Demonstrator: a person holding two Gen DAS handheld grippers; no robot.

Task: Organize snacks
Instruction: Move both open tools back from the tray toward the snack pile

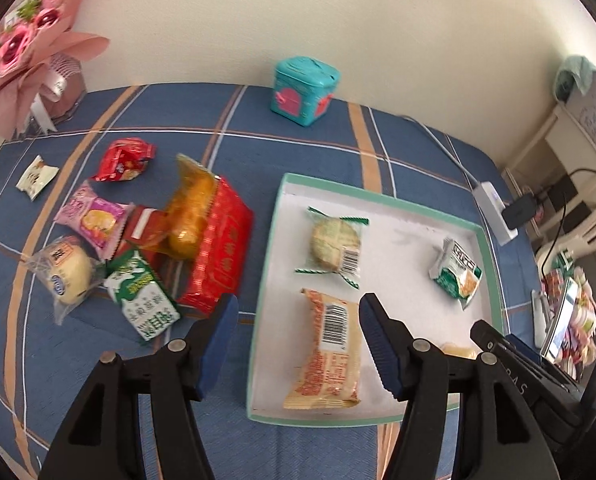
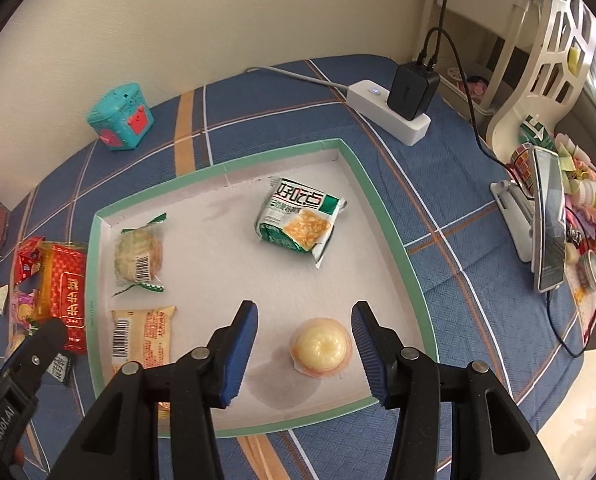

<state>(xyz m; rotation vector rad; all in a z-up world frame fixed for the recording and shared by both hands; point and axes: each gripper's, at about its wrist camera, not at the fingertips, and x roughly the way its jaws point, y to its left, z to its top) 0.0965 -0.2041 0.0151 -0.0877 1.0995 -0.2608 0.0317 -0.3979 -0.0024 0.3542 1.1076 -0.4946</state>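
Note:
A white tray with a green rim [image 1: 378,197] [image 2: 225,248] lies on the blue checked cloth. It holds a round pastry [image 1: 334,246] [image 2: 139,258], a green chip packet [image 1: 456,272] [image 2: 298,220], an orange packet [image 1: 330,348] [image 2: 141,336] and a jelly cup [image 2: 321,346]. My left gripper [image 1: 298,308] hangs open above the orange packet, touching nothing. My right gripper [image 2: 304,310] stands open over the jelly cup, its pads off it. Left of the tray lie several loose snacks: a red packet [image 1: 221,252], a pink one [image 1: 91,220], a green carton [image 1: 143,296] and a bun [image 1: 65,270].
A teal toy box [image 1: 304,90] [image 2: 121,118] stands by the wall behind the tray. A white power strip [image 2: 390,110] with a black charger lies at the far right corner. A phone on a stand [image 2: 550,220] is at the right, a pink bouquet [image 1: 17,52] at the far left.

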